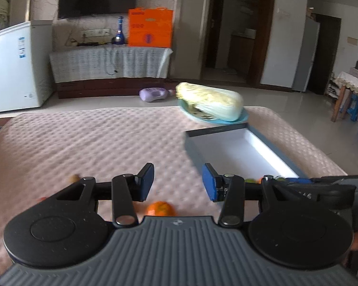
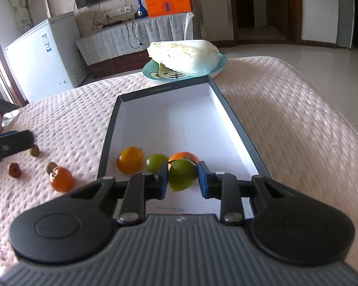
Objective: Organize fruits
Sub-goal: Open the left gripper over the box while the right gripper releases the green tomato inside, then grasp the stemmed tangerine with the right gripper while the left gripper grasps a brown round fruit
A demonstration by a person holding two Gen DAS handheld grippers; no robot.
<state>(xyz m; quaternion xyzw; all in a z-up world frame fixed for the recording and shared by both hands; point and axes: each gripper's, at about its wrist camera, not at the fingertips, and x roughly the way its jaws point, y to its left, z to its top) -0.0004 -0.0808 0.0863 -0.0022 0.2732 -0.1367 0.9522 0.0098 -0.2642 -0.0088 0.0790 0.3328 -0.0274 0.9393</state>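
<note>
The right gripper point(image 2: 182, 178) is clamping a green fruit point(image 2: 181, 175) between its blue pads, hanging over the near end of the shallow box point(image 2: 236, 121) — dark rim, white inside. The box is sitting on a pink quilted cover point(image 2: 286, 119). Three fruits are already lying in the box near the held one: a yellow-orange fruit point(image 2: 129, 159) at the left, a second green fruit point(image 2: 155, 162) just beside it, and an orange point(image 2: 183, 156) partly hidden behind the held fruit. Left of the box, out on the cover, another orange point(image 2: 61, 179) is sitting with a small brownish fruit point(image 2: 50, 166) touching it; a small red fruit point(image 2: 14, 170) and another small brownish fruit point(image 2: 34, 150) are lying further left, apart from each other. The left gripper point(image 1: 177, 182) is standing with its jaws apart and nothing between them, blue pads clear of everything; the left wrist view is blurred. Below its fingers an orange point(image 1: 160, 209) is showing on the cover; whether it is the same orange as in the right view cannot be told. Past the far end of the box, a napa cabbage point(image 2: 185, 56) is resting on a blue plate point(image 2: 150, 71) — the plate's rim is close to the box's far edge; contact cannot be told.
</note>
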